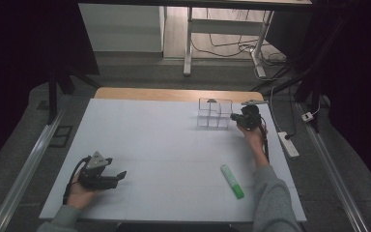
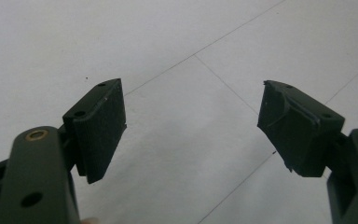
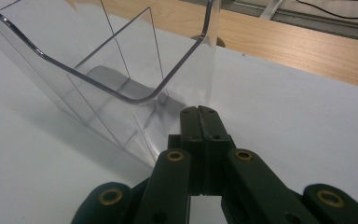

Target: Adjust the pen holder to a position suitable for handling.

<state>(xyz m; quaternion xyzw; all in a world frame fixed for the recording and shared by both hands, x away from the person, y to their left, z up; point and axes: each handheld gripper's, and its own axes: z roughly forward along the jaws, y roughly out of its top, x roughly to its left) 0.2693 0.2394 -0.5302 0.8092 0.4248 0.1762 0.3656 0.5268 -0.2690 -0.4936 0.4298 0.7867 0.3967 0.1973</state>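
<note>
Pressing its two black jaws flat together with nothing visible between them, the right gripper [image 3: 200,112] sits at the near corner of the clear plastic organizer [image 3: 121,70], its closed tips just beside the rounded corner wall; whether they actually touch the plastic I cannot tell. In the right gripper view the organizer rises ahead and to the left of the jaws, its thin dividers splitting it into compartments, and beyond it a strip of wooden table edge [image 3: 307,51] runs behind the white table cover [image 3: 307,121]. From the high view the same right gripper [image 1: 236,117] is held at the organizer's right side [image 1: 214,113], far up the table, with the person's grey sleeve [image 1: 270,193] stretching back from it. A green marker [image 1: 232,181] lies on the cover well behind that gripper, just left of the sleeve. The left gripper [image 1: 121,175] rests low on the cover in the person's left hand [image 1: 79,191], well apart from the organizer and the marker. In the left gripper view its pads [image 2: 98,128] stand wide apart, released, with bare white cover [image 2: 191,116] between and ahead of them
</note>
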